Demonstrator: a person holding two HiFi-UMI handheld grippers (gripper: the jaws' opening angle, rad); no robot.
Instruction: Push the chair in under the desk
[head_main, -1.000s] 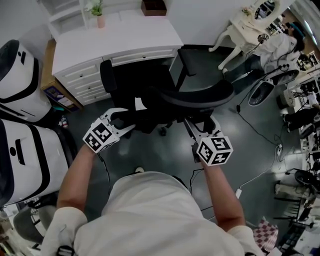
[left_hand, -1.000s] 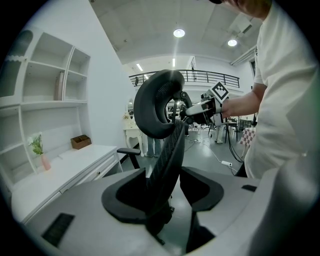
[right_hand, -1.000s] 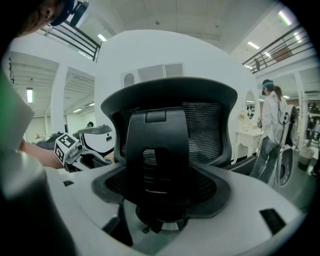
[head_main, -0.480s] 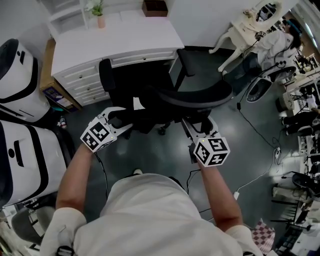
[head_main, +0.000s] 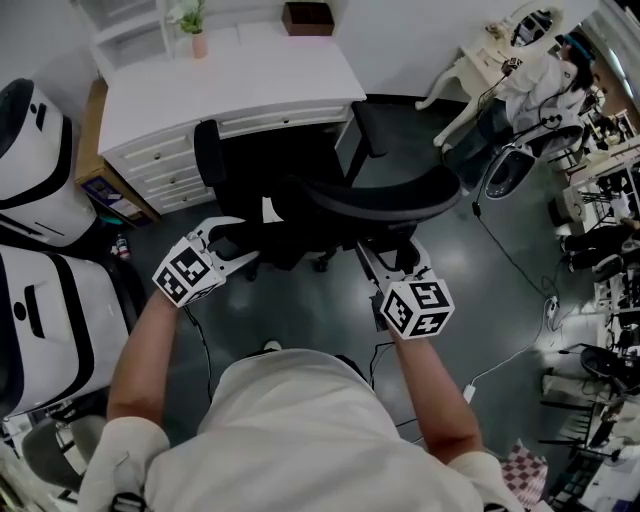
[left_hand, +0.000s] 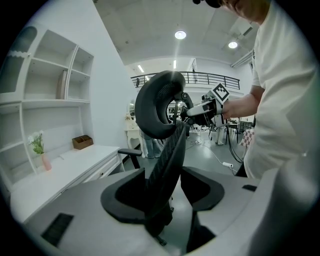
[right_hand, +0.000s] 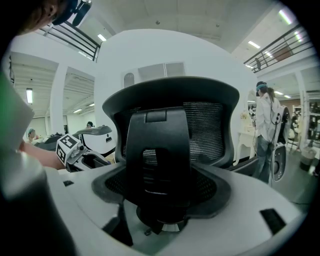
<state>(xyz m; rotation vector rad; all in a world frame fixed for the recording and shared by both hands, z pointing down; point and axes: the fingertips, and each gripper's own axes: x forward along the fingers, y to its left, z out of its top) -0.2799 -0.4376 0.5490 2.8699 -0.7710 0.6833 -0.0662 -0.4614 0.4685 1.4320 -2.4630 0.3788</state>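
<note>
Chair (head_main: 330, 200): black, seat partway into the knee space of the white worktop (head_main: 240, 80), curved back out over the dark floor toward the person, one armrest beside the drawers. Left claw (head_main: 250, 240): spread wide and has just been opening a little, with a side edge of the mesh back standing between its jaws and no pad pressing on it. Right claw (head_main: 392, 250): also spread wide, straddling the plastic spine behind the back, nothing clamped; the two claws are well apart.
</note>
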